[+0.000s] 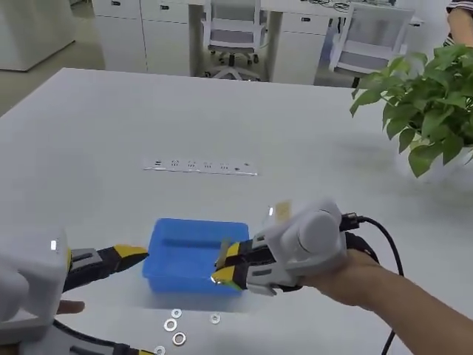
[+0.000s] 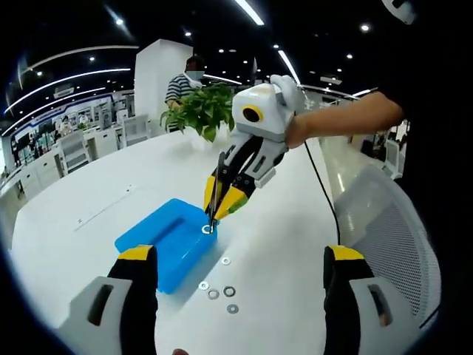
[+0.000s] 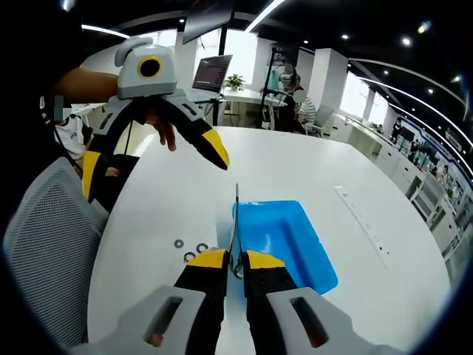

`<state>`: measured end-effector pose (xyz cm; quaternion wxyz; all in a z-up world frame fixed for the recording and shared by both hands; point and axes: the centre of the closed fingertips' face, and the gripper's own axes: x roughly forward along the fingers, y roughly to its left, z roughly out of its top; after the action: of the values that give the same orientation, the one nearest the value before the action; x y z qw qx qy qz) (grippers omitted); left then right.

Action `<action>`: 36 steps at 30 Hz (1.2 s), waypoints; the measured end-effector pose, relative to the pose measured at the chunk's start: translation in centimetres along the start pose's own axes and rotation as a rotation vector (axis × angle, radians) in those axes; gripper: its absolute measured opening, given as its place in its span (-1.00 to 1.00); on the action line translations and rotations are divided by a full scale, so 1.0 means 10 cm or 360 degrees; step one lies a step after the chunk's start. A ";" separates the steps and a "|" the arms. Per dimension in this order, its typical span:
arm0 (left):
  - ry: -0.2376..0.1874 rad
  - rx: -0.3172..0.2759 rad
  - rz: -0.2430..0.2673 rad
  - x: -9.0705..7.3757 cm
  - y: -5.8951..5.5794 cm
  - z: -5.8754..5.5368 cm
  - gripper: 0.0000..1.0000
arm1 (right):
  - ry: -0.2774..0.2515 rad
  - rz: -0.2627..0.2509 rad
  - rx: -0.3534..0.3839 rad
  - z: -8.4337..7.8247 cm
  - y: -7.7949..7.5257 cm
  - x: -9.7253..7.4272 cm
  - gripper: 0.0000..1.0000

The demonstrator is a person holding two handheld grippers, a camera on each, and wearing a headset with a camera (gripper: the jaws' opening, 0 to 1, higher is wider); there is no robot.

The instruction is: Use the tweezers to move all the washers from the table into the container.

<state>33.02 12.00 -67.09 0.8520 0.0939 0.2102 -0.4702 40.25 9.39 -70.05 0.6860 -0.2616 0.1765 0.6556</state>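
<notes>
At the left, the left gripper (image 2: 240,259) hangs low over the white table (image 1: 222,126), its jaws spread wide with nothing between them. Just beside its yellow tips stands the blue container (image 1: 185,251). In front of the container, on the table, lie several loose washers (image 1: 176,323), close together, and one more a little to the right of them. At the container's right edge is the right gripper (image 3: 235,260), with its jaws pressed together on the tweezers (image 2: 215,192). The tweezers point down, and at their tip is one washer (image 2: 207,229), at the container's rim. Whether this washer touches the rim, I cannot tell. At the far right of the table stands a green plant (image 1: 429,96).
</notes>
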 end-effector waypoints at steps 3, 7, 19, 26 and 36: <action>0.0008 0.0001 0.0001 -0.01 0.00 -0.02 0.98 | 0.0001 -0.0013 0.0008 -0.02 -0.08 0.01 -0.82; 0.0000 -0.0009 0.0008 -0.02 0.00 -0.03 0.98 | -0.0004 -0.0027 0.0016 -0.05 -0.17 0.04 -0.82; -0.0008 -0.0005 0.0006 0.03 0.06 0.00 0.98 | -0.0037 -0.0040 0.0056 -0.14 -0.33 0.15 -0.82; -0.0006 0.0009 -0.0001 0.11 0.15 0.06 0.98 | -0.0031 -0.0025 0.0074 -0.21 -0.37 0.23 -0.81; -0.0020 0.0022 -0.0003 0.20 0.31 0.12 0.94 | -0.0031 -0.0016 0.0091 -0.26 -0.40 0.31 -0.81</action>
<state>36.91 11.72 -67.02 0.8522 0.0965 0.2018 -0.4730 44.76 10.39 -73.43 0.6982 -0.2363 0.1873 0.6493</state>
